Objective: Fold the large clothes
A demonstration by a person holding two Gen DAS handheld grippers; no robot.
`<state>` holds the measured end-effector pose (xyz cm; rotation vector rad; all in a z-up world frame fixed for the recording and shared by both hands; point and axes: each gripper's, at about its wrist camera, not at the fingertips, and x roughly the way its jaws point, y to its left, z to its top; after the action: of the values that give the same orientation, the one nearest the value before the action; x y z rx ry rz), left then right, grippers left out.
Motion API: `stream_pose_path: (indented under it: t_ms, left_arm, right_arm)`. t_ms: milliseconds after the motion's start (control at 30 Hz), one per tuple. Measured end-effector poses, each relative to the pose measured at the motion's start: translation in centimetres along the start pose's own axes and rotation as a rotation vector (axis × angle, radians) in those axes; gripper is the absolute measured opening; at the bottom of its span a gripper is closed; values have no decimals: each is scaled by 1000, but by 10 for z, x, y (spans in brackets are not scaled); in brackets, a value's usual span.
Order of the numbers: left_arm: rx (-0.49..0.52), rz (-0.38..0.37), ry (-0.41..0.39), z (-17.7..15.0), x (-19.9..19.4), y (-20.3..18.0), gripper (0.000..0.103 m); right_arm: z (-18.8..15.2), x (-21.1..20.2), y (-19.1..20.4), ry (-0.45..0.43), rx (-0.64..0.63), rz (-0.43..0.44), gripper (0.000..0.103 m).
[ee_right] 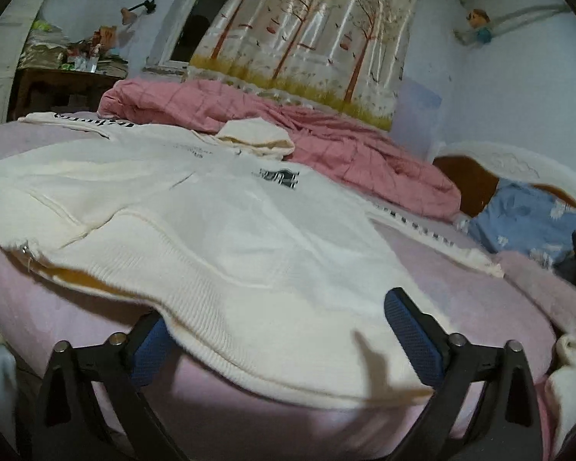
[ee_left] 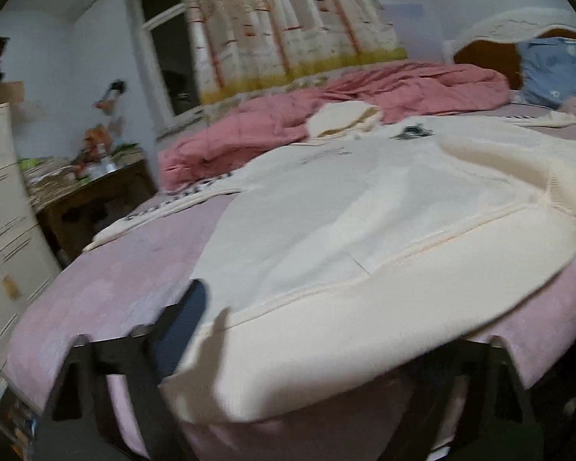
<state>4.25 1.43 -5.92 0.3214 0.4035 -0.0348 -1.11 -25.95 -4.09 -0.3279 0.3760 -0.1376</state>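
A large cream hooded sweatshirt (ee_left: 364, 199) lies spread front up on the pink bed sheet (ee_left: 126, 280), hood toward the far side, both sleeves stretched out. In the right wrist view the sweatshirt (ee_right: 219, 223) fills the middle. My left gripper (ee_left: 307, 345) is open around the ribbed hem at its left corner; its left finger (ee_left: 188, 322) shows, the right one is hidden under cloth. My right gripper (ee_right: 276, 330) is open, its blue pads (ee_right: 407, 326) on either side of the hem near the right corner. The hem (ee_right: 288, 368) drapes over the bed edge.
A rumpled pink quilt (ee_right: 326, 146) lies behind the sweatshirt. A blue pillow (ee_right: 526, 219) and a white headboard (ee_right: 518, 165) are at the right. A cluttered wooden table (ee_left: 92, 199) and white drawers (ee_left: 4, 230) stand at the left. A tree-print curtain (ee_right: 307, 38) hangs behind.
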Motion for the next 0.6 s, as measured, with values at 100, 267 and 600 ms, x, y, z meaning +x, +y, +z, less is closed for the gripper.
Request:
stream_pose_path:
  t_ms: [100,267,600]
  left_arm:
    - [87,-37,-19,14,-1,-9,30]
    - [78,-60,-56,51,2,-4,22]
    - [94,-143,127,102,83,1,22]
  right_arm:
    - [7,6,-4,14,-24,51,61]
    - [33,19,-20,20,48,204,25]
    - [103,102,-26,27,-29,214,23]
